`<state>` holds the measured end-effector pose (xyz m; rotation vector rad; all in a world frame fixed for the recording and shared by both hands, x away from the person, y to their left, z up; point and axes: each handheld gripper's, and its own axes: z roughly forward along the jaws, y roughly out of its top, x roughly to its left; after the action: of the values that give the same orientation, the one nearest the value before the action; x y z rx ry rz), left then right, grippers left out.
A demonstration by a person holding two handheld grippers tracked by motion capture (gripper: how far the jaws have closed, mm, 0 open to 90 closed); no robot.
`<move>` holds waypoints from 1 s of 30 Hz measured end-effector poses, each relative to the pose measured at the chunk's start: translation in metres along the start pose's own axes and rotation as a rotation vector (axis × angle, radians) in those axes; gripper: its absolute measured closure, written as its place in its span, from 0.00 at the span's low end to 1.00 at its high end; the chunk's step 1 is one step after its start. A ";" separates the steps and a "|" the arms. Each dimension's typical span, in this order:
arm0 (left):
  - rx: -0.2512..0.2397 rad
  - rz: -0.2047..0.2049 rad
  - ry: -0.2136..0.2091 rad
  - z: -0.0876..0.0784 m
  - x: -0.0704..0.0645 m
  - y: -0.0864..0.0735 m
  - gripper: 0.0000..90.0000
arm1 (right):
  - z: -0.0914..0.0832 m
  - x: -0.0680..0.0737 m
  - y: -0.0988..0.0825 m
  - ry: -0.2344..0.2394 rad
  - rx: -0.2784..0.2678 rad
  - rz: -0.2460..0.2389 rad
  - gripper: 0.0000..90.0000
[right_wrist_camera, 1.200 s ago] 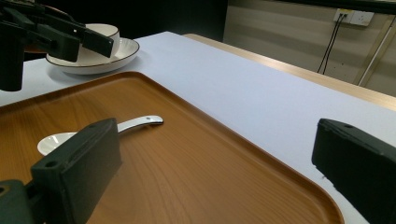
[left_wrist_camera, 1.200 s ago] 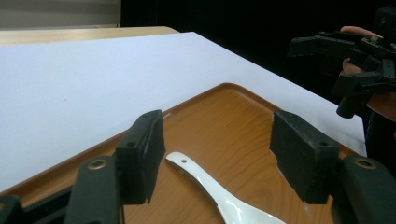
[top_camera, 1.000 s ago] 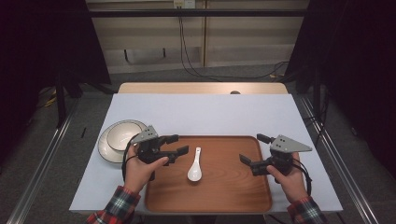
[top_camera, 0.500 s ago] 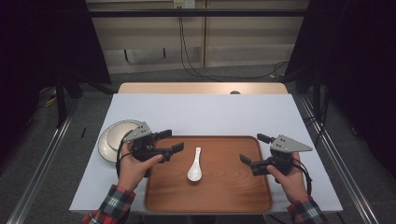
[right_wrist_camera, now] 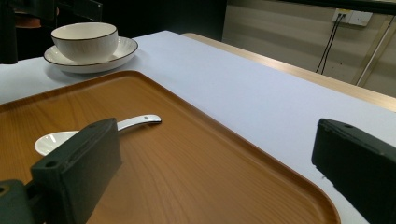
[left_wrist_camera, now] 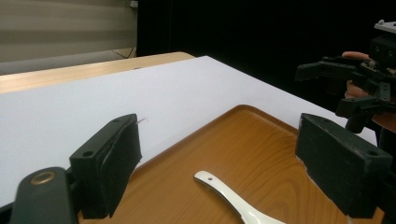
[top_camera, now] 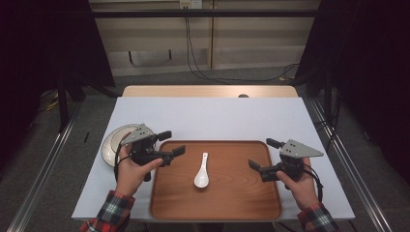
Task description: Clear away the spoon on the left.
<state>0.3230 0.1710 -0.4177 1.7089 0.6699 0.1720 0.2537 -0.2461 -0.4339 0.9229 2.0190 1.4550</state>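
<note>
Spoon (top_camera: 201,172) lies free on the wooden tray (top_camera: 241,203), bowl end toward the person and handle pointing away, ahead of the left gripper (top_camera: 170,143) fingers and just to their inner side, touching neither pad. In the left gripper view its handle (left_wrist_camera: 224,189) sits low between the two black pads, which have just been opening and stand wide with nothing between them. The right gripper (top_camera: 258,155) hovers over the tray's far side, well apart from the spoon, its fingers also spread wide and empty. Beyond the left fingers' outer side a bowl on a plate (right_wrist_camera: 88,46) rests on the white table cover (top_camera: 217,116). The step looks like placing the spoon and letting go; to do it well, lift the left gripper straight clear without brushing the handle.
</note>
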 end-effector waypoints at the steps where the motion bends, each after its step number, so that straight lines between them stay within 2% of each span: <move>1: -0.005 0.002 -0.003 -0.001 0.000 0.000 0.15 | 0.000 0.000 0.000 0.000 0.000 0.000 0.01; 3: -0.010 0.007 -0.005 -0.002 0.001 0.001 0.14 | 0.000 0.000 0.000 -0.001 0.000 -0.001 0.01; 5: -0.002 0.013 0.011 -0.005 0.003 0.002 0.13 | 0.000 0.000 0.000 0.000 0.000 -0.001 0.01; 6: -0.013 0.006 -0.003 -0.005 0.004 0.002 0.13 | 0.000 0.000 0.000 0.004 -0.002 0.000 0.01; 9: -0.017 0.002 0.016 -0.008 0.005 0.003 0.12 | 0.000 0.000 0.000 0.003 -0.002 0.000 0.01; 10: -0.012 0.014 0.010 -0.010 0.007 0.004 0.11 | 0.000 0.000 0.000 0.003 -0.002 -0.001 0.01; 13: -0.030 -0.002 0.025 -0.013 0.009 0.005 0.10 | 0.000 -0.001 0.000 0.002 0.000 0.001 0.01; 21: -0.039 -0.016 0.017 -0.022 0.015 0.006 0.07 | 0.000 -0.001 0.000 0.001 0.001 0.003 0.01; 23: -0.050 -0.021 0.026 -0.025 0.016 0.007 0.06 | 0.001 -0.001 0.000 0.004 -0.002 0.001 0.01; 29: -0.066 -0.016 0.014 -0.032 0.020 0.008 0.04 | 0.001 -0.001 0.000 0.001 -0.001 0.004 0.01; 30: -0.060 -0.003 0.017 -0.034 0.021 0.008 0.03 | 0.001 -0.001 0.000 0.003 -0.002 0.002 0.01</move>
<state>0.3276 0.2097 -0.4068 1.6501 0.6733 0.2031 0.2549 -0.2468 -0.4346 0.9231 2.0194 1.4601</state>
